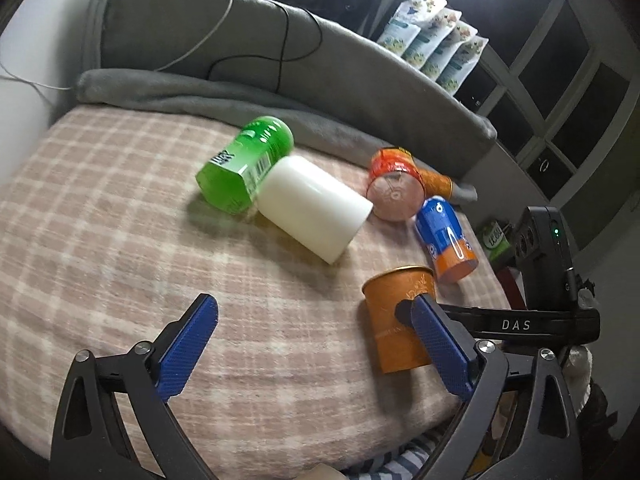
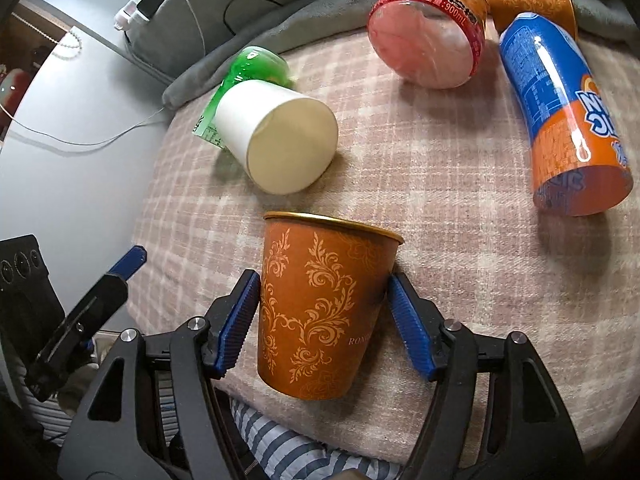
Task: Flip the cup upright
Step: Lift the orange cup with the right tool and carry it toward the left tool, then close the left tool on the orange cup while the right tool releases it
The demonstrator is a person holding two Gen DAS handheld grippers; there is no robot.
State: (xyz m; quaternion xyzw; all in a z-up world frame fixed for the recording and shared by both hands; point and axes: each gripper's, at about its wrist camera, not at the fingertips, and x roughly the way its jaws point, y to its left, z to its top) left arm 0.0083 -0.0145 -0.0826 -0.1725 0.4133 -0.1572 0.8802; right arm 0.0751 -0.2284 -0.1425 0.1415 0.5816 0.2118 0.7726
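Note:
An orange patterned paper cup [image 2: 320,308] stands upright, mouth up, near the front edge of the checked blanket [image 2: 440,160]. My right gripper [image 2: 322,312] has its blue pads on both sides of the cup; the left pad touches it and the right pad sits at its wall. In the left wrist view the same cup [image 1: 396,320] stands at the right, partly behind my left gripper's right finger. My left gripper [image 1: 312,336] is open and empty above the blanket. A white cup [image 1: 312,208] lies on its side. A second orange cup [image 2: 528,0] lies on its side at the back.
A green bottle [image 1: 246,164], a red-labelled bottle [image 1: 394,184] and a blue-and-orange bottle [image 1: 446,240] lie on the blanket. A grey blanket roll [image 1: 200,92] and a grey cushion with cables run along the back. The blanket's front edge drops off just below the grippers.

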